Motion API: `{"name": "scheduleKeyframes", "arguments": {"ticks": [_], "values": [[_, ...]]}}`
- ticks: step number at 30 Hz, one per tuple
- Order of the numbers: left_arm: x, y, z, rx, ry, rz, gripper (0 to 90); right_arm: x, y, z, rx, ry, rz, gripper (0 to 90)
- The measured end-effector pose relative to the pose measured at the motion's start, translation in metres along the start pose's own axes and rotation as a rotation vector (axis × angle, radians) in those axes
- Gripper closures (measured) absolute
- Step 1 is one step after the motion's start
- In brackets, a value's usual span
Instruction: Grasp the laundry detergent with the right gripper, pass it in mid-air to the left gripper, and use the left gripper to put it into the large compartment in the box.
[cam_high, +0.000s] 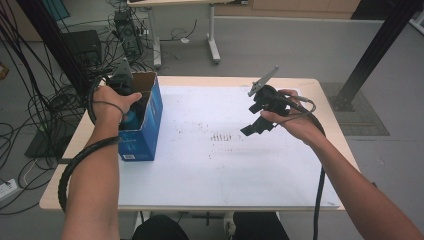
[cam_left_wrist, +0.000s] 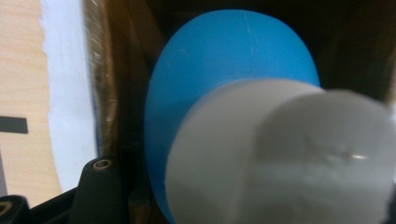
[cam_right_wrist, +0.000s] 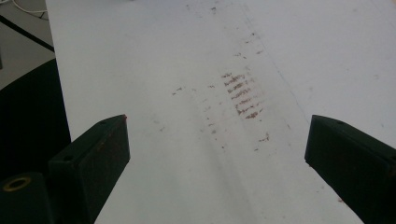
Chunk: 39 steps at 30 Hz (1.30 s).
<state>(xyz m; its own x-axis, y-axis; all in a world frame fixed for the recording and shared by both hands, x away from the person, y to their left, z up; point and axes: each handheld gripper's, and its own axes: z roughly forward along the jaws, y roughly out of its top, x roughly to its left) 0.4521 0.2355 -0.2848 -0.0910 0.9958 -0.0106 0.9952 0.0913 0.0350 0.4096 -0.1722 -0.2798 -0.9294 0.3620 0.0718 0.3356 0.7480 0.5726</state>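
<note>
A rounded blue object with a pale grey cylinder on its near end (cam_left_wrist: 233, 84) sits inside the blue cardboard box (cam_high: 150, 120) at the table's left. In the high view a bit of the same blue object (cam_high: 131, 119) shows under the left hand. My left gripper (cam_high: 125, 97) reaches down into the box. Its left jaw stands wide of the object with a dark gap between them, and its right jaw is hidden behind the cylinder. My right gripper (cam_right_wrist: 217, 154) hangs open above the white sheet (cam_right_wrist: 187, 70), holding nothing, also seen as the right gripper (cam_high: 255, 125).
The white sheet (cam_high: 225, 160) covers most of the wooden table (cam_high: 60, 195) and carries brown smudges (cam_right_wrist: 243, 93) near its middle. Cables (cam_high: 30, 100) and equipment crowd the floor to the left. A black post (cam_high: 375, 45) stands at the back right.
</note>
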Motion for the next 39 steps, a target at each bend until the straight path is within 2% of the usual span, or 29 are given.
{"name": "scheduleKeyframes", "arguments": {"ticks": [1, 3, 16, 39], "values": [[0.0006, -0.0002, -0.0004, -0.015, 0.001, -0.003, 37.9, -0.0003, -0.0006, 0.0, 0.002, -0.001, 0.002, 6.5], [0.0018, -0.0002, -0.0001, -0.003, -0.005, -0.003, 37.9, -0.0015, -0.0018, 0.0003, 0.001, -0.001, 0.001, 6.5], [0.0055, -0.0029, 0.0004, 0.0, -0.02, -0.006, 37.9, -0.0007, -0.001, 0.0046, 0.007, 0.0, 0.001, 6.5], [0.0058, -0.0032, 0.0005, 0.002, -0.021, 0.001, 37.8, -0.0007, -0.0011, 0.0013, 0.007, -0.009, 0.002, 6.5]]}}
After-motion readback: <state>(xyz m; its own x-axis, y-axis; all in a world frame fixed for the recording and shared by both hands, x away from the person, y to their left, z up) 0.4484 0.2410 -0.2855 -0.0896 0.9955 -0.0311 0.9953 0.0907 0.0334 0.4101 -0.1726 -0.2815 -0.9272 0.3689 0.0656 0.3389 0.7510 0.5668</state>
